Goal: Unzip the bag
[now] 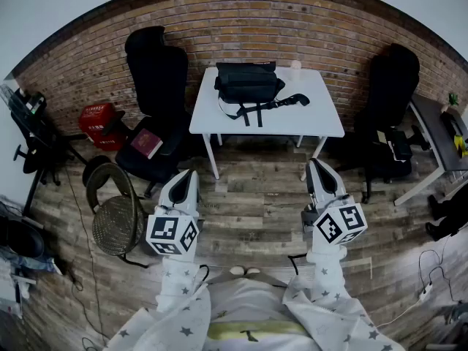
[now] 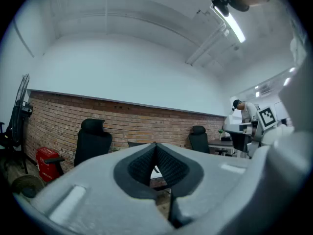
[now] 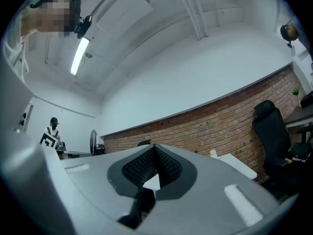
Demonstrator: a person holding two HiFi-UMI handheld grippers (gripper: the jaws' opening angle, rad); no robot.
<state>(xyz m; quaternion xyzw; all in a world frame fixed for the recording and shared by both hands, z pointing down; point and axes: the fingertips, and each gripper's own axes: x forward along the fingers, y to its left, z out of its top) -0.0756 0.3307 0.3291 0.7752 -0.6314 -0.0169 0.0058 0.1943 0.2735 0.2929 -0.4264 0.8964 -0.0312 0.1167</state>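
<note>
**Both tongs closed on nothing; bag on the far bench**

- Position: you stand on the wood floor, well back from the white bench, which is set against the brick wall.
- Task item: the black bag sits on the far half of the bench, left of centre. Its strap trails right and toward the near edge. The zip cannot be made out from here.
- A small pale container stands at the bench's far edge, just right of the bag (too small to say what it is).
- Left tongs: held out over the floor, on the near side of the bench's left corner. In the left gripper view its ribbed pads are pressed tip to tip with nothing between them. The marker cube faces up at you.
- Right tongs: held out over the floor, near the bench's right corner. In the right gripper view its pads meet the same way and hold nothing. Its cube is also in plain sight.
- Both tongs are well apart from the bag and touch nothing.
- Surroundings:
  - A black office chair stands left of the bench, with a maroon book on its seat.
  - A second black chair stands to the right.
  - A red case sits on the floor at far left.
  - A round woven seat sits on the near left.
</note>
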